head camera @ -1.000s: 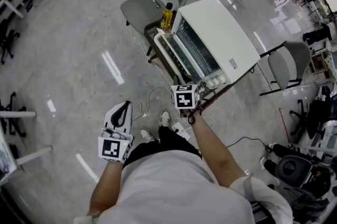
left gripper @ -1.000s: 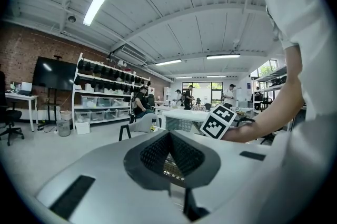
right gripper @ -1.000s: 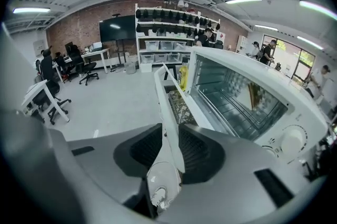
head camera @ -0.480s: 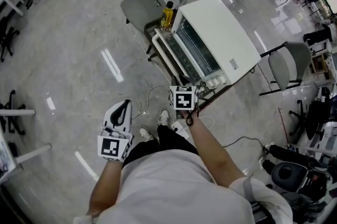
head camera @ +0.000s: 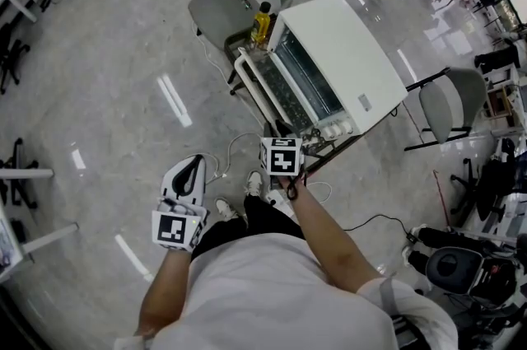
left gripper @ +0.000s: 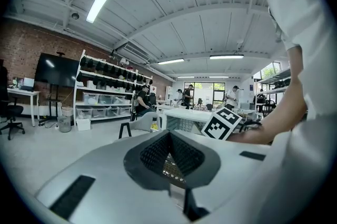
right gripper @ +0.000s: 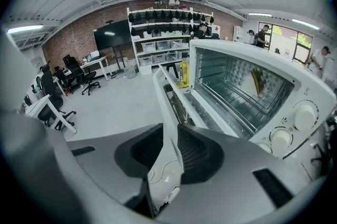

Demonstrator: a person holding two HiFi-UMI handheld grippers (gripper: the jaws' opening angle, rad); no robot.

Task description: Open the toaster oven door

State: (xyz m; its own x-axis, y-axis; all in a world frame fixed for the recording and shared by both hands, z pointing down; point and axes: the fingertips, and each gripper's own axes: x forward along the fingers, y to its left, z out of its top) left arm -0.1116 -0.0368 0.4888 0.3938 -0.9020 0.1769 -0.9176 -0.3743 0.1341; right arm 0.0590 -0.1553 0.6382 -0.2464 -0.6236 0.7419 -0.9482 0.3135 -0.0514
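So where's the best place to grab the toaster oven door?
By the white bar handle along the door's free edge, coming from the front with one jaw each side. The bar is thin, long and stands clear of the glass, so jaws fit around it.

Right gripper [right gripper: 169, 139]: close up in the foreground, its two dark pads closed on the white handle, one on each side.
Handle [right gripper: 162, 94]: a white bar along the door's front edge, running away from the jaws towards the bottle.
Door [right gripper: 180, 104]: dropped open and lying about flat, glass side up.
Oven [right gripper: 247, 57]: white, its mouth wide open, with a wire rack [right gripper: 237, 94] inside.
Knobs [right gripper: 304, 115]: round and white, on the panel to the right of the opening.
Bottle [right gripper: 184, 74]: yellow, upright beyond the door's far end.
Background: shelves [right gripper: 168, 33] of bins and a dark screen [right gripper: 112, 34] against a brick wall, with office chairs [right gripper: 84, 78] off to the left.
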